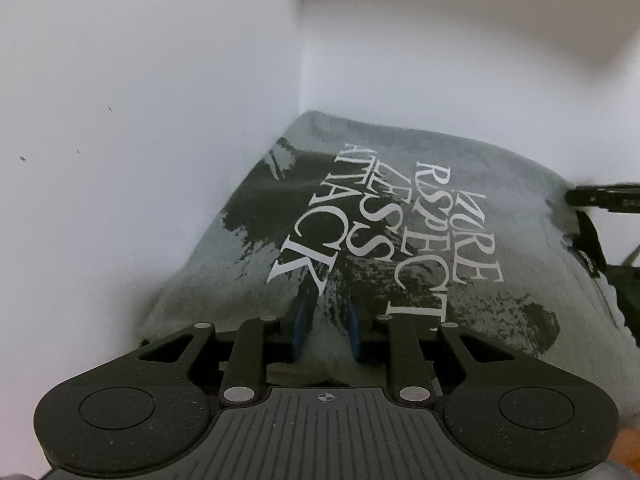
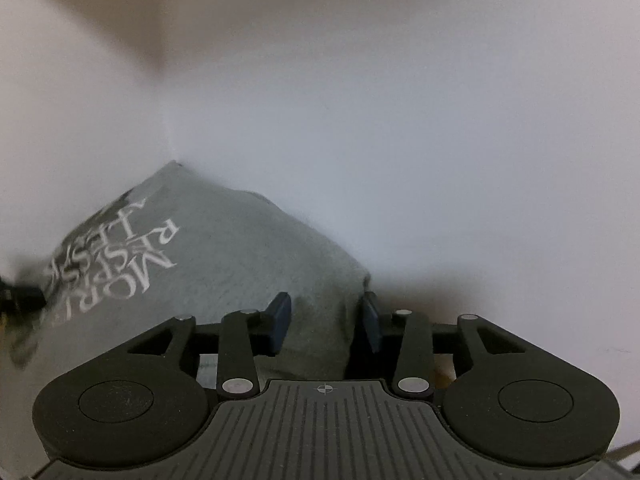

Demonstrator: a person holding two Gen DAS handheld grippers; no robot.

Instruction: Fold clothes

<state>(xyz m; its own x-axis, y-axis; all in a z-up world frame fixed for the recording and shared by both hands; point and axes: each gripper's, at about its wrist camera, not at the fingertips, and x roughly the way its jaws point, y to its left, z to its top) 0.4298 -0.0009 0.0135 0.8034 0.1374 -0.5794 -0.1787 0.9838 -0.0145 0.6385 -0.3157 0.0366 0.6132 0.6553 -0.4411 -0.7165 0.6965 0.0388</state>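
Observation:
A folded grey T-shirt [image 1: 400,220] with white lettering on a dark print reaches back into a corner of white walls. My left gripper [image 1: 326,328] is shut on its near edge, with grey cloth bunched between the blue pads. In the right wrist view the same T-shirt [image 2: 224,248] fills the left half. My right gripper [image 2: 326,320] is shut on its near right corner, the thick fold filling the gap between the pads. The right gripper's black fingers [image 1: 600,198] show at the shirt's right edge in the left wrist view. The shirt's underside is hidden.
Two white walls meet in a vertical corner [image 1: 302,80] right behind the shirt, and a white wall [image 2: 440,180] runs on to the right. A beige shadowed patch [image 1: 440,8] lies overhead. A strip of orange-brown surface [image 1: 628,440] shows below.

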